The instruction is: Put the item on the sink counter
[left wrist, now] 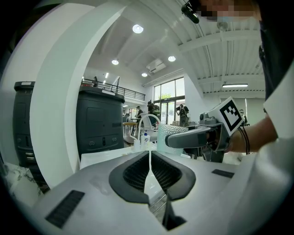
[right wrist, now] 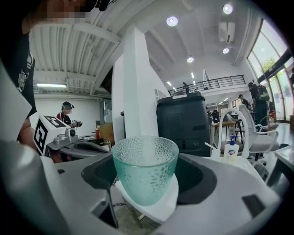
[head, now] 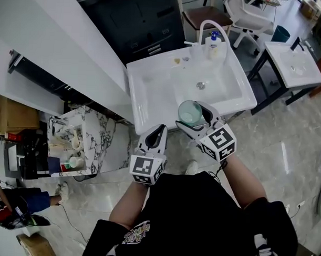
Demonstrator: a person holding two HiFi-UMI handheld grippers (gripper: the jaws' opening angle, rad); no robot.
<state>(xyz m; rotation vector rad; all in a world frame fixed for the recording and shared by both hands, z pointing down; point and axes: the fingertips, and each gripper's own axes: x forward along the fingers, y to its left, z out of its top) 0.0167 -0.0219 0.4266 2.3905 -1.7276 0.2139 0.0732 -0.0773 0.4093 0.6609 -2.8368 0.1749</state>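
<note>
- Glass cup (right wrist: 144, 170): pale green and dimpled, it is held upright between the jaws of the right gripper. It hangs over the front rim of the sink (head: 146, 95) and is not yet set down.
- Left gripper (head: 158, 132): it hovers just short of the sink's front edge. Its jaws are pressed together with nothing between them, and it seems to have no part in this step.
- Right gripper (head: 195, 116): its jaws clamp the cup's sides.
  - To place the cup well, carry it forward to a flat stretch of counter, likely the ledge beside the basin.
  - Keep it level and lower it until the base sits flat, and only then part the jaws.
  - Letting go over the sloping basin would probably tip it.
- Faucet (head: 210, 26) and soap bottle (head: 214, 45): both stand on the back ledge, so that spot is more crowded and a poorer choice.
- Hard to tell:
  - In the head view the jaws cover the cup's base, and no view shows whether it already touches the rim.
  - The small bits (head: 178, 61) on the back ledge are too small to name.
</note>
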